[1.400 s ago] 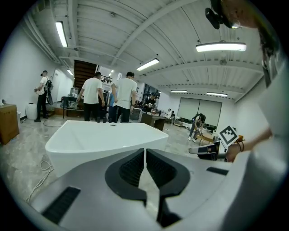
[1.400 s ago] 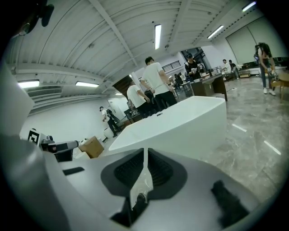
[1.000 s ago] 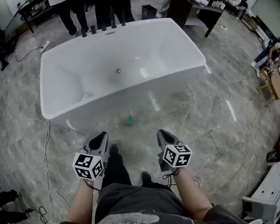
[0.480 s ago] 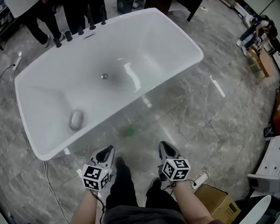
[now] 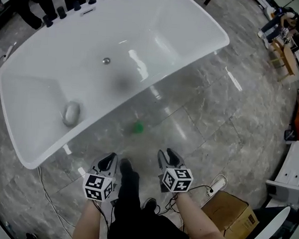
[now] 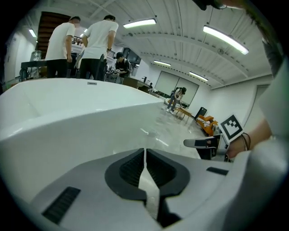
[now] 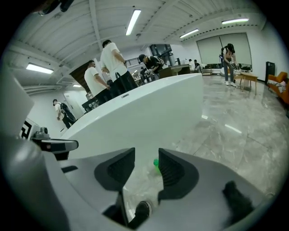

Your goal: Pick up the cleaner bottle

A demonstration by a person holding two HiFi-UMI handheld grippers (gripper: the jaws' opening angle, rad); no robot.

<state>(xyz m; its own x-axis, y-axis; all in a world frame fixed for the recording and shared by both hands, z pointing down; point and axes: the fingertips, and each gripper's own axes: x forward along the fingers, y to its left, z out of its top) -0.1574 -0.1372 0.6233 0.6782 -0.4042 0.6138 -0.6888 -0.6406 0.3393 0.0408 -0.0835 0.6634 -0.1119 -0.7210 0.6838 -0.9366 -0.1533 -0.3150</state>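
The cleaner bottle (image 5: 138, 127) stands on the grey marble floor (image 5: 230, 121), just beside the long side wall of the white bathtub (image 5: 144, 35). Its green top is plain to see; the body below is pale and hard to make out against the stone. Nothing touches it.

The right gripper (image 5: 167, 154) hangs short of the bottle and a little to its right, pointing down towards the floor. Its jaws stand apart, having just been opening, and there is nothing in them. In the right gripper view the bottle (image 7: 156, 163) shows small and far off through the gap of the right gripper (image 7: 146, 153), close to the right-hand jaw.

The left gripper (image 5: 108, 161) is level with it on the other side of the person's black shoe (image 5: 125, 165), aimed at the tub's wall. In its own view the left gripper (image 6: 144, 151) has its jaws together, with only a thin seam between them and nothing caught there.

Inside the tub a grey rounded thing (image 5: 71, 112) lies near the left end, well apart from the drain (image 5: 106, 61). Behind the right arm a cardboard box (image 5: 225, 209) sits on the floor with a white power strip (image 5: 217, 184) near it. Several people (image 7: 113, 63) stand at the far end of the tub.
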